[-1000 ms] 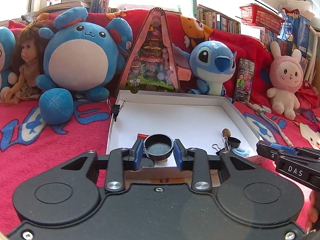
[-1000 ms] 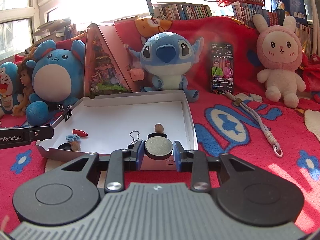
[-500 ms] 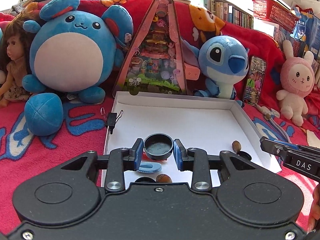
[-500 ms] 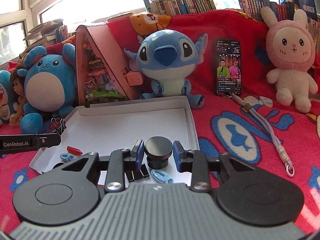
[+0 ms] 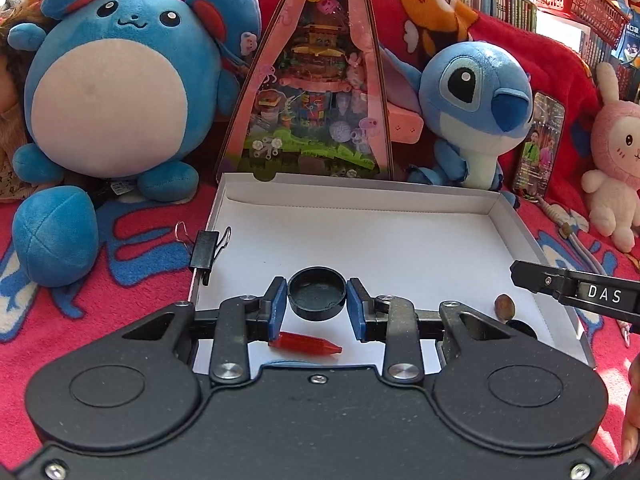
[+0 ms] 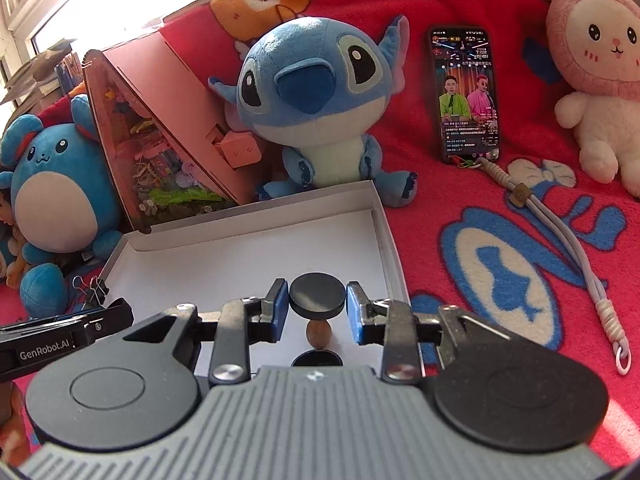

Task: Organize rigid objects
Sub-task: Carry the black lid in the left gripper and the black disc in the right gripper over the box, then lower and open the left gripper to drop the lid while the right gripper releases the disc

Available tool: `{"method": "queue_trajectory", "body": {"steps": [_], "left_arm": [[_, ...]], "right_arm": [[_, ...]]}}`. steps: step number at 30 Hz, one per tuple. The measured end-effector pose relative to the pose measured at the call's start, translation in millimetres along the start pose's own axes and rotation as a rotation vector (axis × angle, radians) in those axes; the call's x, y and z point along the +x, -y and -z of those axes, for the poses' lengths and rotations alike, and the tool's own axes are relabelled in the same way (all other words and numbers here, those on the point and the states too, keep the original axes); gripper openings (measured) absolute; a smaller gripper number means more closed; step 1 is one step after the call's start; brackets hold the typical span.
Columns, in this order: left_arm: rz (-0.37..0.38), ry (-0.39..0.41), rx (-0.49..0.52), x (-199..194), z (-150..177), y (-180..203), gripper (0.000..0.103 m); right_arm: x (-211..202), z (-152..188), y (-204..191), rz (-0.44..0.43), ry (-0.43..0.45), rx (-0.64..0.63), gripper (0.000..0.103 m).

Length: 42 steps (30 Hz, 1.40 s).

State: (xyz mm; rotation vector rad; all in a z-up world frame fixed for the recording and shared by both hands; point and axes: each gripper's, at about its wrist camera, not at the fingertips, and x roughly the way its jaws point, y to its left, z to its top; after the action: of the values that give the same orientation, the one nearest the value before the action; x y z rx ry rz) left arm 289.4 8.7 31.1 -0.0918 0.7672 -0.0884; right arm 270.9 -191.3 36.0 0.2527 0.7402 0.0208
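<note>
My left gripper [image 5: 317, 305] clamps a black cap [image 5: 317, 293], hollow side up, over the white box [image 5: 360, 200]. My right gripper [image 6: 317, 312] clamps a black disc [image 6: 317, 294] above a brown nut [image 6: 318, 334].

1. Left claw [image 5: 317, 308] tilts downward, its blue pads clamped on a black cap [image 5: 317, 293].
2. Right claw [image 6: 317, 312] tilts likewise, pads gripping a dark round disc [image 6: 317, 294].

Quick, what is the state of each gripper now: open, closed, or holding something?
Left gripper: closed on a black cap, hollow side showing.
Right gripper: closed on a black round lid, flat side showing.
</note>
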Motion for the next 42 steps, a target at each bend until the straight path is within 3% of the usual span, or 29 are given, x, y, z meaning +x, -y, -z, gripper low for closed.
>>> {"method": "queue_trajectory", "body": {"steps": [31,42], "left_arm": [[-0.037,-0.026,0.044,17.7,12.3,5.2,0.031],[-0.038,-0.022,0.049,16.7,12.8,5.6,0.031]], "right_arm": [[15.7,20.5,-33.0,-0.044,-0.043,-0.151,0.036],[20.2,25.3,-29.2,-0.037,-0.065,-0.137,0.037]]}}
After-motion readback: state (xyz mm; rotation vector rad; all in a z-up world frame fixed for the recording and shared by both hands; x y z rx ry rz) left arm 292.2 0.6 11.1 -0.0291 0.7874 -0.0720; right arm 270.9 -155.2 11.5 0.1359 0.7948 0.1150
